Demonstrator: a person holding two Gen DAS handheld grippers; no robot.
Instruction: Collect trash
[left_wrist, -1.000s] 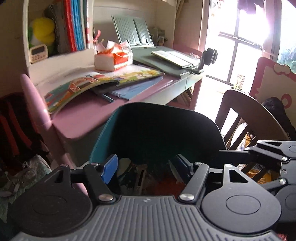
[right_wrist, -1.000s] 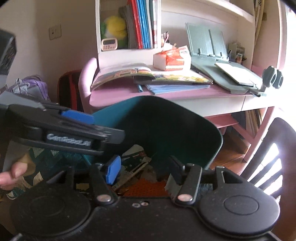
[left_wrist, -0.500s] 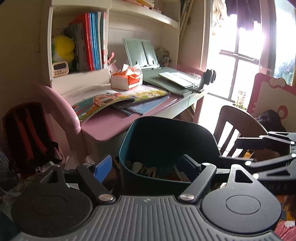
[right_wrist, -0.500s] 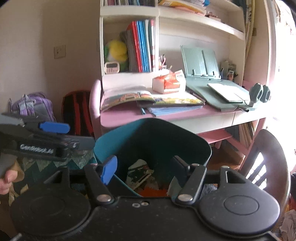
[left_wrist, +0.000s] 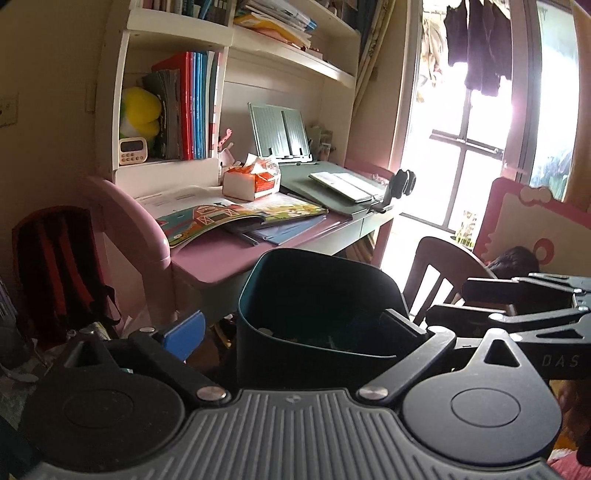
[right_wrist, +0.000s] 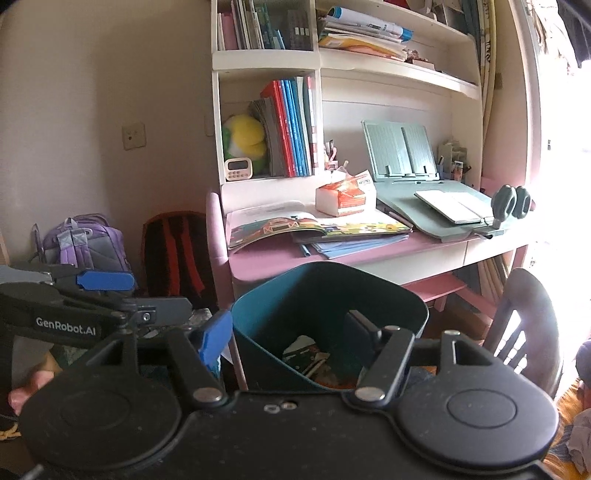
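Note:
A dark teal trash bin (left_wrist: 314, 295) (right_wrist: 325, 291) stands on the floor before a pink desk. Paper scraps and wrappers (right_wrist: 306, 356) lie in its bottom. My left gripper (left_wrist: 291, 328) is open and empty, held back from the bin with its fingers either side of it. My right gripper (right_wrist: 288, 332) is open and empty, also behind and above the bin. Each gripper shows in the other's view, the right one at the right edge (left_wrist: 517, 302) and the left one at the left edge (right_wrist: 92, 295).
The pink desk (right_wrist: 266, 258) carries open picture books (right_wrist: 314, 225), a tissue pack (right_wrist: 345, 197) and a green book stand (right_wrist: 402, 151). Backpacks (right_wrist: 173, 251) lean at the left. A dark wooden chair (right_wrist: 524, 314) stands right of the bin. A bright window is at the right.
Both grippers have pulled back and up from the bin. The bin now looks smaller and lower, and more of the shelves shows.

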